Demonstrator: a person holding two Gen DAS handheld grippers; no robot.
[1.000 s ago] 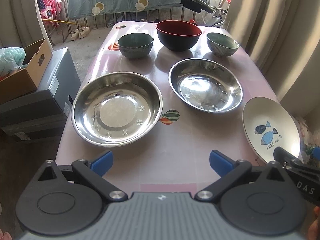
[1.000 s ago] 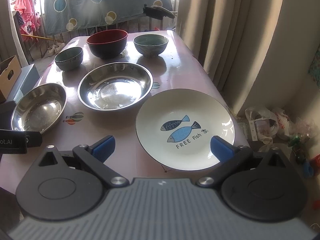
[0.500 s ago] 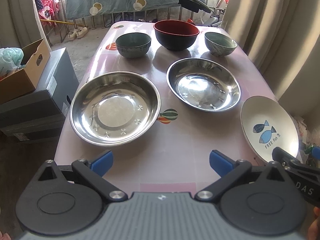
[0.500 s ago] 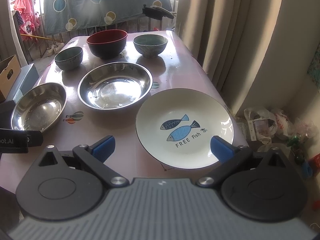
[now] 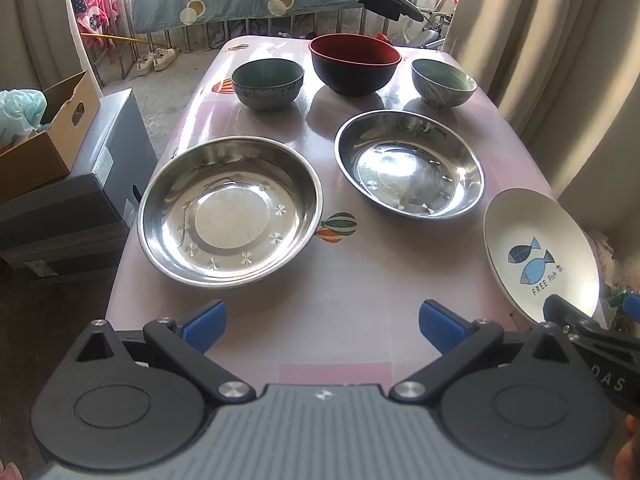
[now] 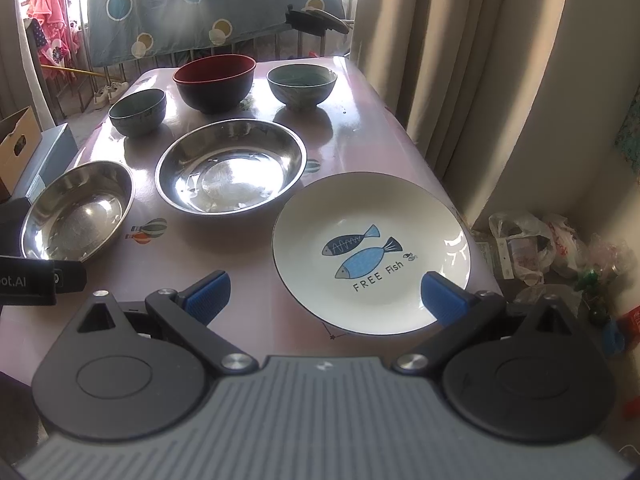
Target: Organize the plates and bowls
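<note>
Both hand-held grippers, left [image 5: 322, 320] and right [image 6: 325, 292], stand wide open, holding nothing. Fish plate [image 6: 372, 254] lies on the tabletop [image 5: 352, 292] at the right gripper's 12 o'clock. Recommendation: pinch its near rim squarely and lift level to avoid slipping.

Only a few readable bits here. The white plate [image 6: 372, 256] has "FREE Fish" printed in dark letters right under two blue fish drawings, and it's legible in both wrist views [image 5: 542, 254]. The right gripper [image 5: 596, 344], poking into the left wrist view's edge, shows "DAS" in pale letters, cut off by the frame. In the right wrist view the left gripper [image 6: 28, 276] reads "ot.AI", with the start cropped. The label on the grey box [image 5: 106, 160] is too small to read.
</note>
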